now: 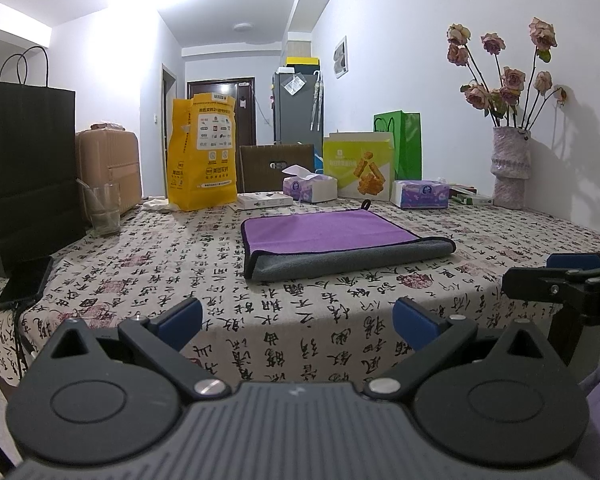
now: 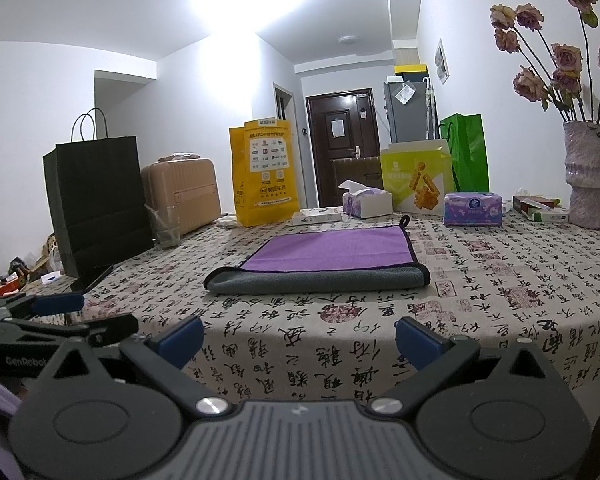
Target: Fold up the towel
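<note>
A purple towel [image 1: 324, 230] with a grey underside lies folded flat on the table, its grey fold edge toward me; it also shows in the right wrist view [image 2: 328, 252]. My left gripper [image 1: 296, 322] is open and empty, held off the table's near edge, well short of the towel. My right gripper [image 2: 298, 340] is open and empty too, also short of the near edge. The right gripper shows at the right edge of the left wrist view [image 1: 568, 276], and the left gripper at the left edge of the right wrist view [image 2: 48, 308].
The table [image 1: 340, 332] has a calligraphy-print cloth. A black paper bag [image 1: 24, 168], a glass [image 1: 104, 208] and a phone [image 1: 26, 282] stand left. A yellow bag [image 1: 202, 152], tissue boxes [image 1: 310, 188], a snack box [image 1: 360, 168] and a flower vase [image 1: 510, 168] line the back.
</note>
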A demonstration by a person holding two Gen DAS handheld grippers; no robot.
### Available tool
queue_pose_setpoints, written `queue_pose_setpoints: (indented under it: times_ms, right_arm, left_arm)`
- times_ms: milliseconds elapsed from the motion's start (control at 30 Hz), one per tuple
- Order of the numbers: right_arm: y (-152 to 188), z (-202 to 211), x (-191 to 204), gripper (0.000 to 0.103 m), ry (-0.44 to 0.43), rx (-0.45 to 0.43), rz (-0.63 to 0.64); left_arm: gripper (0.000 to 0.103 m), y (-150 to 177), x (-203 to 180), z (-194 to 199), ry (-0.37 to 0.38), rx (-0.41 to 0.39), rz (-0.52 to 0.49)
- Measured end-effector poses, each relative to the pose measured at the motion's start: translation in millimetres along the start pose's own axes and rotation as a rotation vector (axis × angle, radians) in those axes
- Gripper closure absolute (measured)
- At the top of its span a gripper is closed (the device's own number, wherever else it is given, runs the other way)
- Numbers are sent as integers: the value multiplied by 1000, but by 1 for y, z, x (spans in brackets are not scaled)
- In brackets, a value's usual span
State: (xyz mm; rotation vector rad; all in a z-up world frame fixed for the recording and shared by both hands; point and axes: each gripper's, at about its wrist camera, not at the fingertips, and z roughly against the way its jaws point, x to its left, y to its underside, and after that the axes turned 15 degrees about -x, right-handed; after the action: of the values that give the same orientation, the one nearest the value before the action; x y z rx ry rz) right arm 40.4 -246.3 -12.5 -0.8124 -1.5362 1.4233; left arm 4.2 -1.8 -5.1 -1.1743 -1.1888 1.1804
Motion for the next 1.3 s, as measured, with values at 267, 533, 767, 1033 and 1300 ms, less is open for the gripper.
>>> queue_pose_setpoints:
  times_ms: [267, 533, 767, 1033, 1300]
  right_arm:
    - [0, 0, 0, 0, -1, 1, -1]
    - [-2, -2, -4, 0, 14, -3, -6]
    - [0, -16, -12, 0, 38, -17, 10]
    - [-6, -51, -29, 0, 45, -12, 47]
    - [-6, -100, -62, 0, 75, 41, 42]
  left_arm:
    - [0, 0, 0, 0, 1, 1, 0]
    - [0, 1, 1, -6, -11, 1, -18]
    - [0, -4, 1, -31, -25, -7, -67]
    - [0, -8, 5, -73, -31, 28, -46]
    - [0, -10, 10, -127, -51, 87, 22]
